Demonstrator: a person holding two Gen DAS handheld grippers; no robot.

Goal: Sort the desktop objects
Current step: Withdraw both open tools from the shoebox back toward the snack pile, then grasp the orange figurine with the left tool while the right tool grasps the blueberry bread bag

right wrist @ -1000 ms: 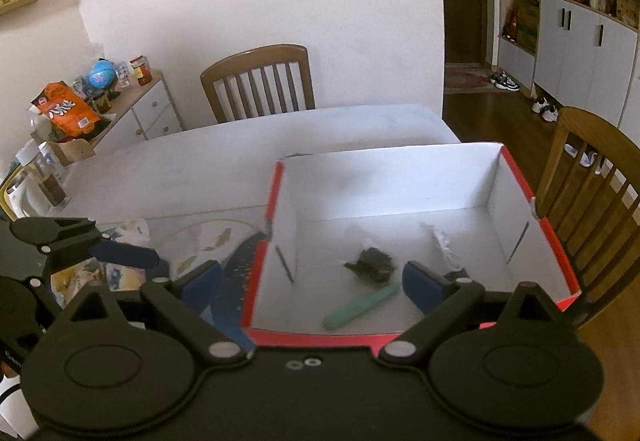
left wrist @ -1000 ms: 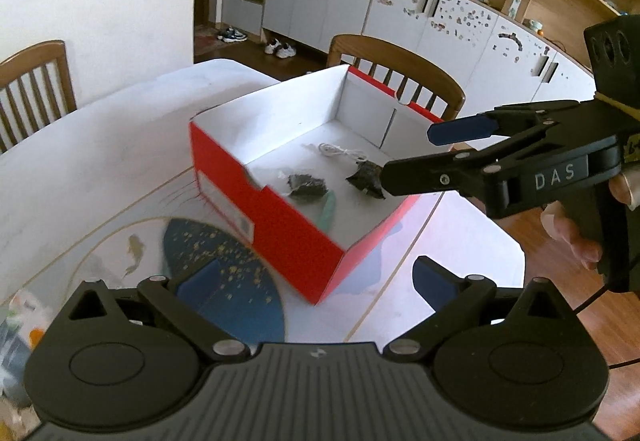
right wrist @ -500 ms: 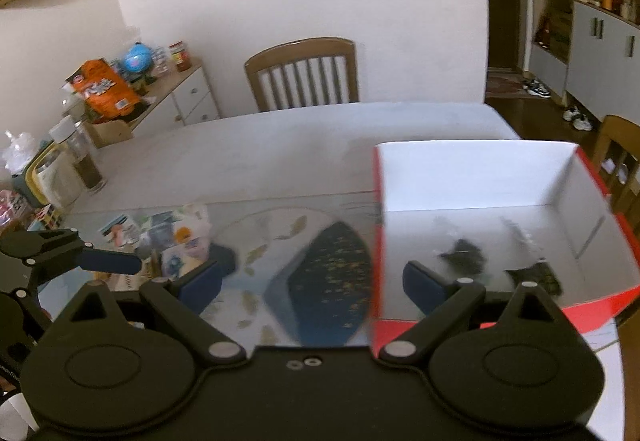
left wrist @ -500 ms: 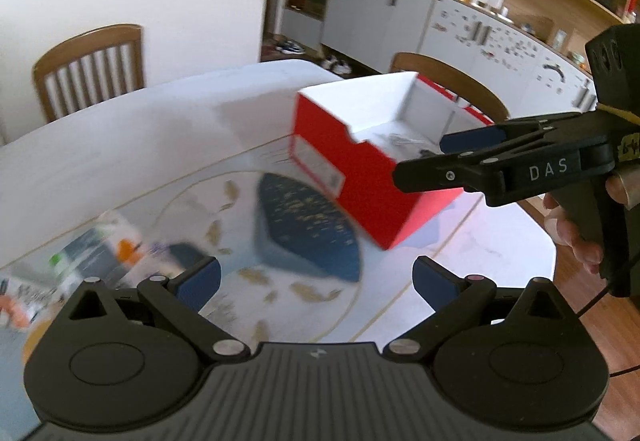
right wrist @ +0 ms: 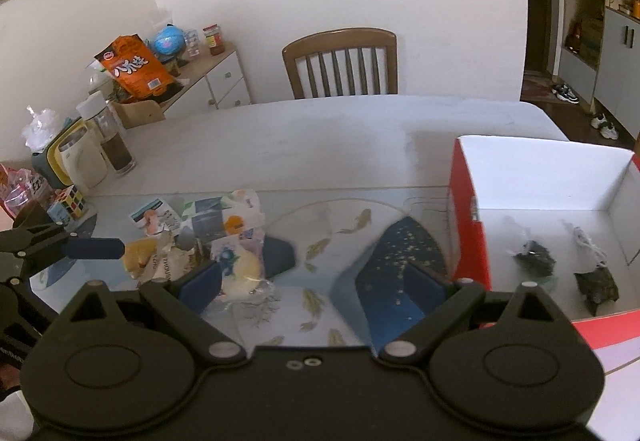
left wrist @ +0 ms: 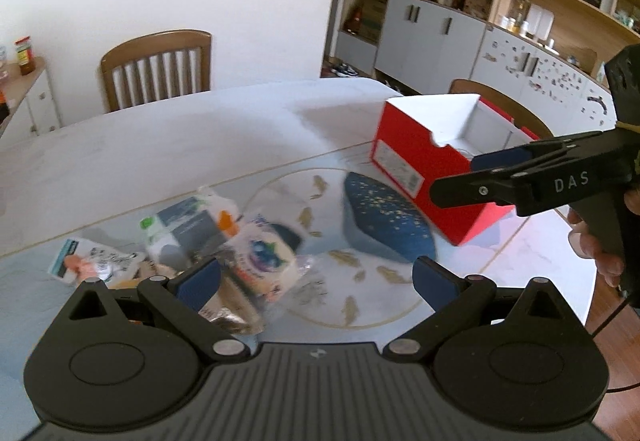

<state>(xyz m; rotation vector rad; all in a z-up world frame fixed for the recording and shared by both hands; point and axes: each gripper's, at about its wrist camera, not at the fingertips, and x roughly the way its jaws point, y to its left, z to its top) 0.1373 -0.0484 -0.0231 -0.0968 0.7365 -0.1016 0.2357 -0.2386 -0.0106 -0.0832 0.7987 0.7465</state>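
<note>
A red box with a white inside (left wrist: 424,161) stands on the table at the right; in the right wrist view (right wrist: 552,181) it holds two dark clips (right wrist: 534,259) and a white cable (right wrist: 586,241). A pile of snack packets (left wrist: 224,237) lies on the table's left; it also shows in the right wrist view (right wrist: 208,225). My left gripper (left wrist: 316,277) is open and empty just above the pile. My right gripper (right wrist: 314,281) is open and empty between the pile and the box.
A dark blue patch with gold specks (left wrist: 384,217) is part of the table's printed mat. A Rubik's cube (right wrist: 68,201), bottles and a jug (right wrist: 84,157) stand at the table's far left. Wooden chairs (right wrist: 340,65) stand around the table.
Both grippers have swung left, away from the red box and toward the pile of packets. Both stay open and empty.
</note>
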